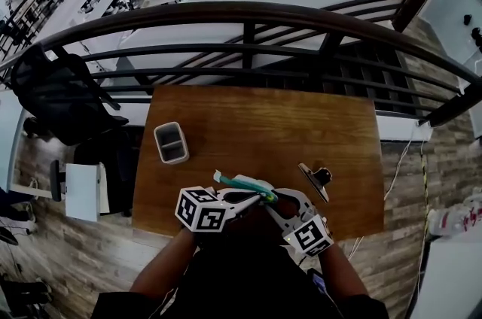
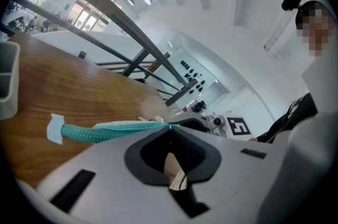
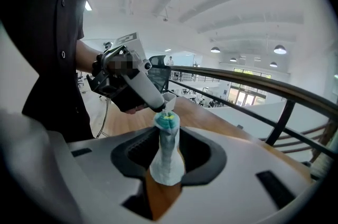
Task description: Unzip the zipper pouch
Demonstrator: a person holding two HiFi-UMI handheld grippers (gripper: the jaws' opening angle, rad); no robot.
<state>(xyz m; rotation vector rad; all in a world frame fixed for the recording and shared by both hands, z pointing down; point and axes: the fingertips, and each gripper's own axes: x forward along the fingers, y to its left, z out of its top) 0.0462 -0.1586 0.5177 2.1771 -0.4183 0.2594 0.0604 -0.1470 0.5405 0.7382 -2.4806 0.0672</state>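
Pouch position: I see the zipper pouch (image 1: 242, 184) at the 6 o'clock edge of the wooden table (image 1: 263, 122) in the head view, strung between my two grippers.
Pouch to left gripper: in the left gripper view the teal zipper (image 2: 105, 132) runs out from the jaw tips toward 9 o'clock and ends in a small white tab (image 2: 55, 128).
Pouch to right gripper: in the right gripper view the pouch's white body stands in the jaw gap and rises toward 12 o'clock, with its teal end on top.
Left gripper: the left gripper (image 2: 170, 128) comes in from 8 o'clock in the head view. Its jaws are closed tight together, pinching the end of the zipper at their tips.
Right gripper: the right gripper (image 3: 167, 162) comes in from 4 o'clock in the head view. Its jaws stand partly apart with the pouch between them. I can't make out the pads pressing on the cloth.
Meeting point: in the right gripper view, the left gripper's tip reaches in from 10 o'clock and touches the pouch's teal top.
Grey container (image 1: 171, 142): on the table at 10 o'clock from the pouch, apart from it.
Black clip (image 1: 316, 176): at 3 o'clock from the pouch, near the right gripper.
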